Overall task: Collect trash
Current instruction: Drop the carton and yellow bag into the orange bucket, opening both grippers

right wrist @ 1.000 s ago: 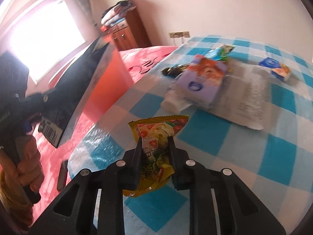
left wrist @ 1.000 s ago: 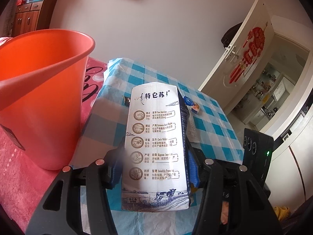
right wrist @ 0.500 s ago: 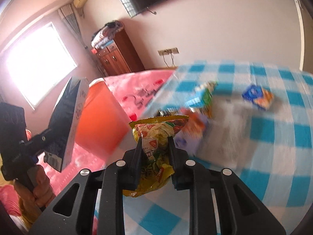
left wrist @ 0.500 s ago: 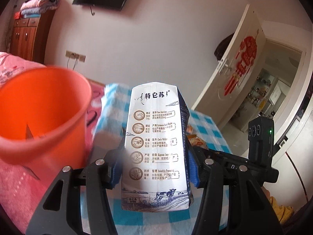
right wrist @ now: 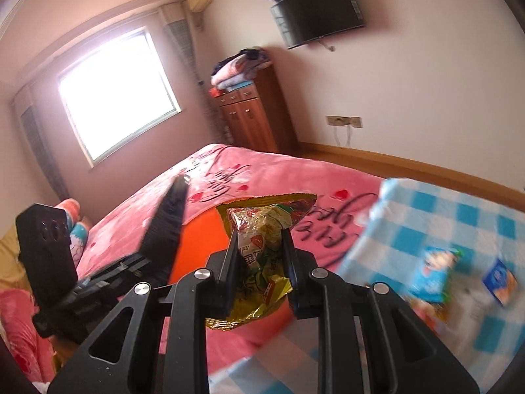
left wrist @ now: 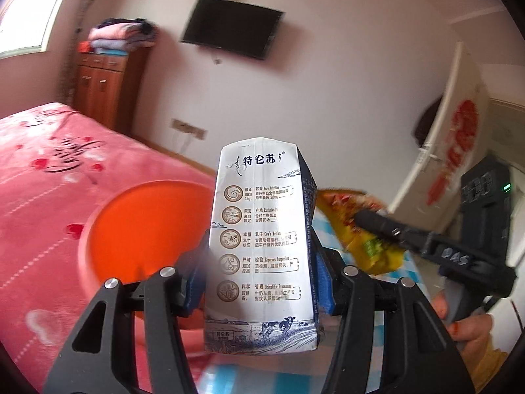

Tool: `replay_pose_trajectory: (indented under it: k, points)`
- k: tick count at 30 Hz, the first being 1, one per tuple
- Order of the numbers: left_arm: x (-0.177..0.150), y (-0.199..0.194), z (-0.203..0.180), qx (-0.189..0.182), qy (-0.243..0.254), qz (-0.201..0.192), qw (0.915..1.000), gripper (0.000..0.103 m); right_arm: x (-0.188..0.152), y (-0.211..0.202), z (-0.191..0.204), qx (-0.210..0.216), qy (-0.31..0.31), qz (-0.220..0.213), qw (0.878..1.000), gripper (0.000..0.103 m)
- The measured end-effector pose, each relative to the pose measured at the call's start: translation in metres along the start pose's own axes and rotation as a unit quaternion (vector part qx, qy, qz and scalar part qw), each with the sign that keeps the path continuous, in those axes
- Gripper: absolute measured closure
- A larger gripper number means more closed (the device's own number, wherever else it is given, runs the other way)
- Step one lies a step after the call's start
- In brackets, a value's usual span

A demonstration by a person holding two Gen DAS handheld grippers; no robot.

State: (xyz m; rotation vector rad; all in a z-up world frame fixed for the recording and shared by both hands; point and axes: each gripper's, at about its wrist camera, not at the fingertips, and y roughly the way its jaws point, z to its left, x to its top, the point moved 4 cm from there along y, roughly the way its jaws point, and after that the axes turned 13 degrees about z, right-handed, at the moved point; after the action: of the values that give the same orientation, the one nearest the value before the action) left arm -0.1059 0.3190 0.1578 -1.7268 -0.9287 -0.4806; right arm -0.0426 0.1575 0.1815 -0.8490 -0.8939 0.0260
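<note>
A white and dark blue milk carton (left wrist: pixel 262 246) stands upright between the pads of my left gripper (left wrist: pixel 261 262), which is shut on it. The orange bucket (left wrist: pixel 147 229) lies below and to the left, its mouth facing up. My right gripper (right wrist: pixel 260 243) is shut on a crumpled yellow snack wrapper (right wrist: pixel 262 229), held above the bucket (right wrist: pixel 200 239). In the left wrist view the right gripper (left wrist: pixel 367 221) comes in from the right with the wrapper (left wrist: pixel 357 229). In the right wrist view the carton (right wrist: pixel 167 223) shows edge-on at the left.
The bucket sits against a bed with a pink blanket (right wrist: pixel 279 177). The table with a blue checked cloth (right wrist: pixel 466 229) is at the right, with a blue packet (right wrist: pixel 436 272) and a small blue box (right wrist: pixel 500 282) on it. A wooden cabinet (right wrist: pixel 252 111) stands by the far wall.
Both grippers rose and swung from the table toward the bucket, each keeping its load. The bucket's open mouth now shows from above, and the table has slid off to the right.
</note>
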Motion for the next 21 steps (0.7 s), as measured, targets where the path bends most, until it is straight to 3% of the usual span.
replay_pose_trajectory:
  k: [4,6,7,8,10,13,16,21]
  points:
    - [0.003,0.012,0.021,0.03,-0.027,0.011,0.9991,0.048,0.017,0.028,0.021,0.005,-0.019,0.009,1.0,0.078]
    - [0.002,0.018,0.029,0.046,-0.037,0.011,0.9982,0.044,0.022,0.042,0.028,0.004,-0.025,0.015,1.0,0.075]
    - [0.001,0.019,0.034,0.052,-0.042,0.011,0.9977,0.035,0.024,0.051,0.031,0.003,-0.029,0.021,0.999,0.073]
    - [0.001,0.021,0.038,0.065,-0.048,0.01,0.9966,0.025,0.024,0.058,0.033,-0.004,-0.034,0.022,0.999,0.068]
    - [0.0,0.022,0.042,0.088,-0.054,0.004,0.9946,0.019,0.023,0.069,0.031,-0.017,-0.04,0.016,0.999,0.039]
    - [0.0,0.023,0.043,0.106,-0.055,0.001,0.9928,0.013,0.017,0.064,0.02,-0.021,-0.026,-0.001,0.999,0.021]
    - [0.001,0.024,0.041,0.126,-0.049,0.0,0.9908,0.012,0.009,0.051,0.0,-0.047,-0.005,-0.021,0.999,0.013]
    - [0.0,0.025,0.024,0.133,-0.027,-0.009,0.9907,0.008,-0.01,0.034,-0.038,-0.087,0.03,-0.033,0.995,0.011]
